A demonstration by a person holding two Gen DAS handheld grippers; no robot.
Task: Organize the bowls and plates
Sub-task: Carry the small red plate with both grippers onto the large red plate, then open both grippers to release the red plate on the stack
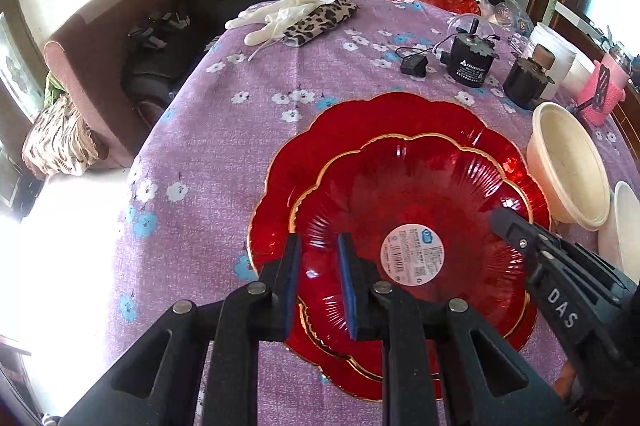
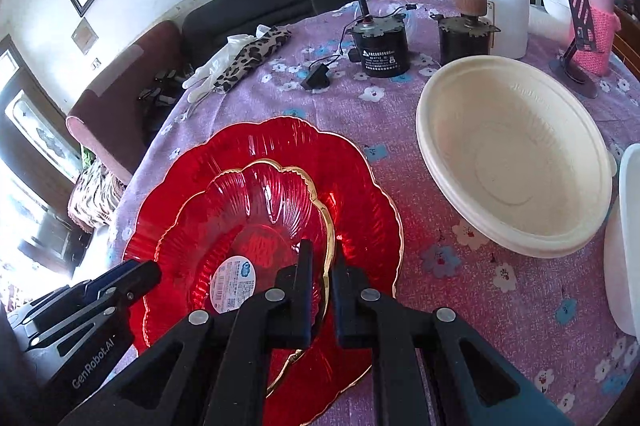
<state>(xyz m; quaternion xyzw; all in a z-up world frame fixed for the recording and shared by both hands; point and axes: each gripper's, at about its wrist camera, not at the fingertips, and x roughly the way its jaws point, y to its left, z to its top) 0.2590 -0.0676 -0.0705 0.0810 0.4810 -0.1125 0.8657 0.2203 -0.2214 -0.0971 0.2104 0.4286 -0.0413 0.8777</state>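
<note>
Right wrist view: the right gripper (image 2: 322, 262) pinches the gold rim of the smaller red plate (image 2: 248, 222), nested on the larger red plate (image 2: 360, 194). The left gripper (image 1: 319, 254), nearly closed, probably grips its opposite edge, steadying it; cream bowls (image 2: 516, 154) wait right.

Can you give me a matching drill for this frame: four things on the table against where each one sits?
Things:
1. smaller red plate
2. cream bowl
3. leopard-print cloth
4. round white label

Places:
A. far side of the table, beside white gloves
B. centre of the smaller red plate
C. stacked on the larger red plate
D. on the purple cloth, right of the red plates

Pairs: 1-C, 2-D, 3-A, 4-B
</note>
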